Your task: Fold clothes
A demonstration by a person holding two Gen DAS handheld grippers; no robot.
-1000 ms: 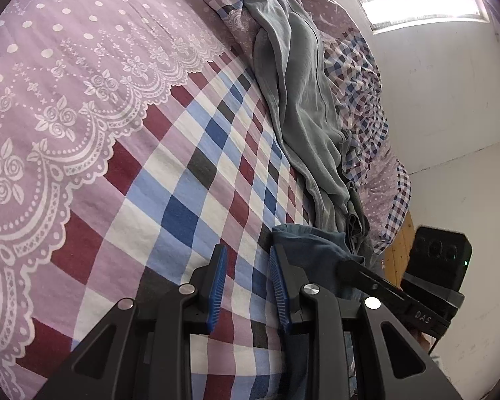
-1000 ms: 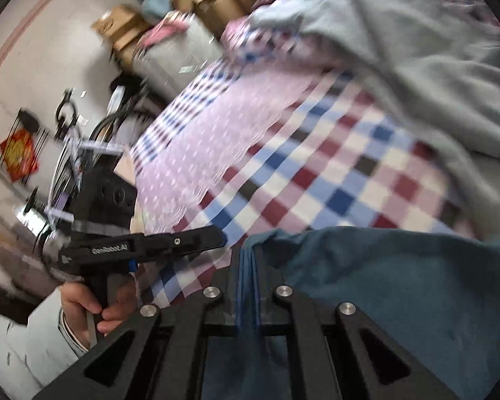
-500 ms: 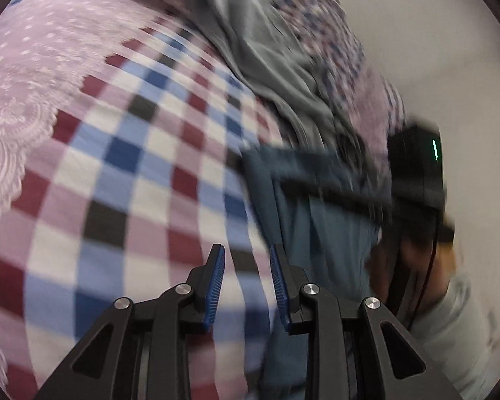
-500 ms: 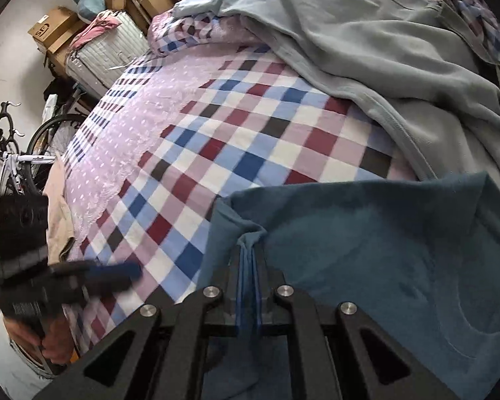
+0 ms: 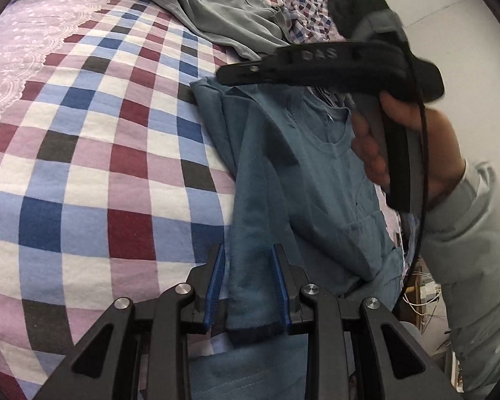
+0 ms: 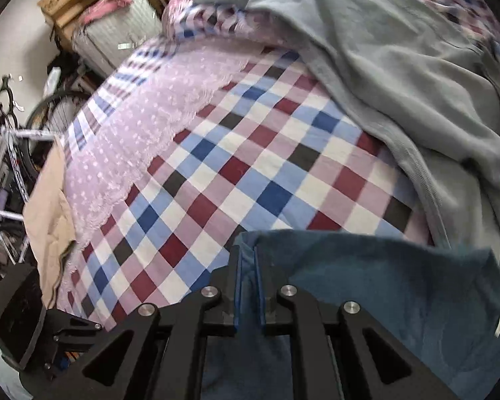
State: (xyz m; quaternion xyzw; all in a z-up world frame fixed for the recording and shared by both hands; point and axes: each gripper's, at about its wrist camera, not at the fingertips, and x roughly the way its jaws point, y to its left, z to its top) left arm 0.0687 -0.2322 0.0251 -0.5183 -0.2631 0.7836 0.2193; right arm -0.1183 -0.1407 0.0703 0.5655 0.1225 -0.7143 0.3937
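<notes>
A teal T-shirt [image 5: 316,173] lies on the right part of the checked bedspread [image 5: 100,153], neckline up and one side folded inward. My left gripper [image 5: 247,266] is open, and the shirt's folded edge strip lies between its blue pads. A hand holds my right gripper [image 5: 300,63] over the shirt's far corner. In the right wrist view my right gripper [image 6: 248,266] is shut on a pinched fold of the teal T-shirt [image 6: 383,293]. Part of my left gripper [image 6: 33,326] shows at the lower left, its fingertips hidden.
A grey garment [image 6: 400,66] lies crumpled along the far side of the bed [image 6: 250,166], also visible as the grey garment [image 5: 223,6]. Beyond the bed's edge stand a bicycle [image 6: 10,153], cardboard boxes [image 6: 66,3] and a striped case [image 6: 116,33]. A beige cloth [image 6: 46,206] hangs there.
My left gripper moved right from the bare bedspread onto the teal shirt and now straddles its folded edge. The right gripper stayed shut on the shirt while the view shifted.
</notes>
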